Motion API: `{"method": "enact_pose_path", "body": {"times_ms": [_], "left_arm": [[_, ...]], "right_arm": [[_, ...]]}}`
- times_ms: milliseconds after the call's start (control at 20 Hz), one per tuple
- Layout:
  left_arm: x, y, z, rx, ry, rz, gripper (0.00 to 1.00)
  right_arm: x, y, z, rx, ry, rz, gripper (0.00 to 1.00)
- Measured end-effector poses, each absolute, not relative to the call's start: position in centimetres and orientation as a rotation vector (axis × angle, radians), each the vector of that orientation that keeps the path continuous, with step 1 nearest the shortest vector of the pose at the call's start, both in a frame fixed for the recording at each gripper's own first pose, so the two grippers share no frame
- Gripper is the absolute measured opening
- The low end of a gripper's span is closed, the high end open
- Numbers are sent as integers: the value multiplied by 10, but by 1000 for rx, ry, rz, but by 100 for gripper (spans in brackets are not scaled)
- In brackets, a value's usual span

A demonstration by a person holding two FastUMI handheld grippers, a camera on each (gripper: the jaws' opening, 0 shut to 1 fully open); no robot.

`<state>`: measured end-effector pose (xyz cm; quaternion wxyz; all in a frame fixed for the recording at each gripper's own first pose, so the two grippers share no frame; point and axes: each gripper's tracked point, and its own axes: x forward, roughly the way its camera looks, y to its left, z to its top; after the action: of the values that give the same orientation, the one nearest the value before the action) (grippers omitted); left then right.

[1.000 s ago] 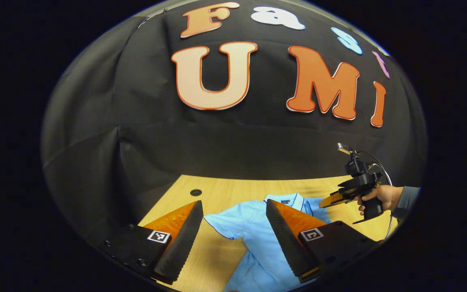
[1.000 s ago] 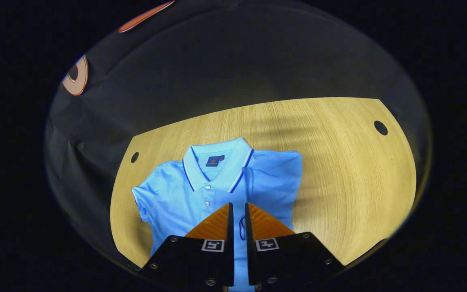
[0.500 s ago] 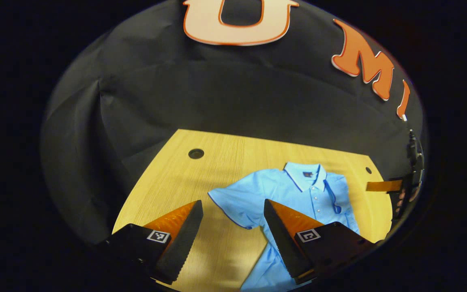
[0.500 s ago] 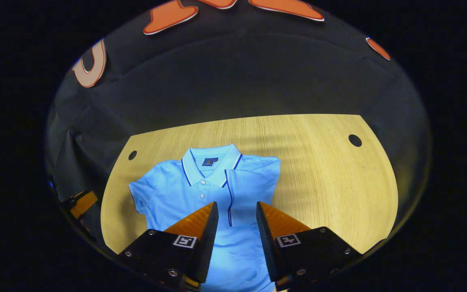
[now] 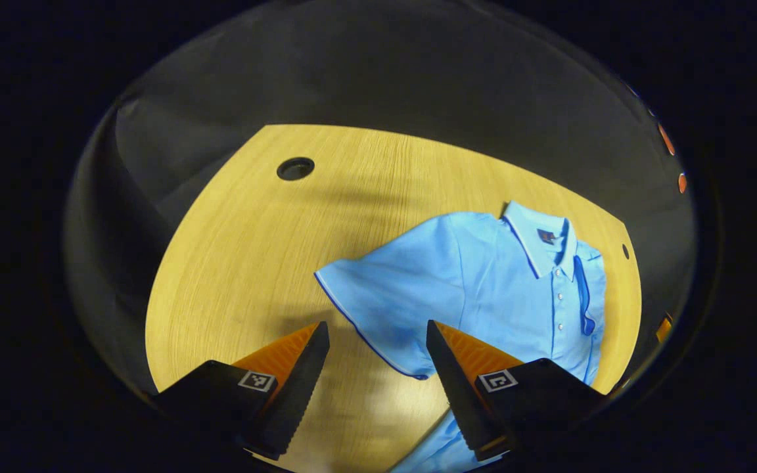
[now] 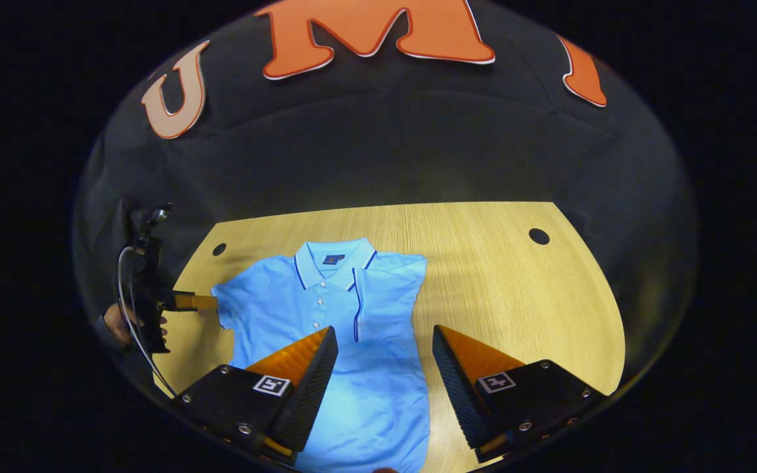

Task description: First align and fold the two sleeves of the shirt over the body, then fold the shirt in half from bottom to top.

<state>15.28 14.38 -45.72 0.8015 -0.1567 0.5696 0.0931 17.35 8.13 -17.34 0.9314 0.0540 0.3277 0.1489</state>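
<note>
light blue short-sleeved polo shirt (image 6: 352, 341) flat on the wooden table (image 6: 516, 295)
one sleeve (image 6: 385, 289) folded over body, other sleeve (image 5: 378, 302) spread; left gripper (image 5: 375, 368) and right gripper (image 6: 385, 374) both parted, empty.

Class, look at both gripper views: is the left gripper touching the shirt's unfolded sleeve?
Apart. In the left gripper view, the left gripper is open above the unfolded sleeve, whose hem lies flat between its fingers, neither pressing it.
</note>
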Motion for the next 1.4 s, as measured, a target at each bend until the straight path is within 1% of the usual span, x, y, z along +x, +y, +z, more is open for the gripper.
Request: {"method": "enact_pose_path", "body": {"times_ms": [50,100,150,200,250,300,350,450,550,600,650,700,800,900,1100,1400], "left_arm": [[153,147,-465,-321,1244,217,95],[151,146,-471,-316,1271,230,94],[150,146,-476,-317,1291,248,98],[147,146,-482,-320,1309,261,94],[145,147,-482,-312,1327,286,94],[149,147,-485,-307,1315,289,89],[152,146,-482,-301,1312,287,82],[163,136,-485,-312,1288,273,47],[164,128,-486,-270,1308,250,12],[167,124,-488,-277,1301,237,13],[170,119,-480,-294,1291,219,10],[171,115,-477,-296,1282,204,9],[183,109,-459,-298,1228,167,9],[198,84,-440,-299,1164,73,9],[225,52,-408,-197,1074,-39,9],[243,-12,-395,-123,1049,-208,9]], "right_arm": [[169,80,-171,111,662,303,89],[164,78,-168,118,656,304,84],[161,75,-167,125,650,302,84],[158,71,-166,130,644,298,89],[155,67,-165,133,640,290,89],[152,61,-164,136,638,282,90],[148,57,-165,142,636,273,90],[139,47,-163,158,630,254,89],[131,37,-164,170,627,237,90],[127,31,-164,173,630,226,89],[122,26,-165,176,630,220,90],[118,22,-166,177,631,213,90],[110,15,-165,181,626,203,90],[98,10,-170,192,632,191,89],[82,8,-182,224,653,169,89],[58,6,-197,239,688,133,90]]}}
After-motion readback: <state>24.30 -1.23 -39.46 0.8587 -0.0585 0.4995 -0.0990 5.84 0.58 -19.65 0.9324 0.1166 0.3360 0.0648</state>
